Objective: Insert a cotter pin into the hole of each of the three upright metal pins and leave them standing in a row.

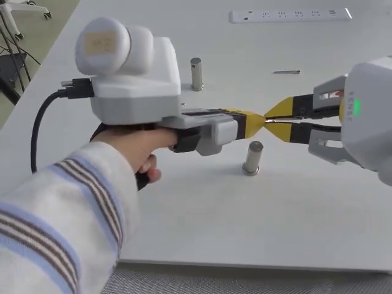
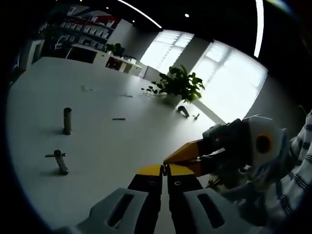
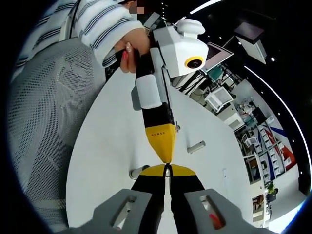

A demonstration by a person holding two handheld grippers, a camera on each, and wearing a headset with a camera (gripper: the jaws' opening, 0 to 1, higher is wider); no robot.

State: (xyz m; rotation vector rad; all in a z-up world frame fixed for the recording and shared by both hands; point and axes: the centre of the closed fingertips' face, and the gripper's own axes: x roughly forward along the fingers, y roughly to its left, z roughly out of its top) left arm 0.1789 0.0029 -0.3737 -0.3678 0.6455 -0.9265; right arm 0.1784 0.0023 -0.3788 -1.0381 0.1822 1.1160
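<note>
My right claw (image 3: 167, 168), pinched narrow on the cotter pin (image 1: 282, 120) at centre-right, meets my closed left claw (image 2: 165, 169); pin judged light, springy, slippery, so I grip mid-shank.

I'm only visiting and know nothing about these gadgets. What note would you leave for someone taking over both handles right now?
Right gripper: shut on a held cotter pin.
Left gripper: shut, tips meeting the right gripper's tips above the table.
Done: one fitted metal pin has an inserted cotter pin through it.
Left: far metal pin and near metal pin stand bare; a spare cotter pin lies on the table. Fit both, then straighten the row.
</note>
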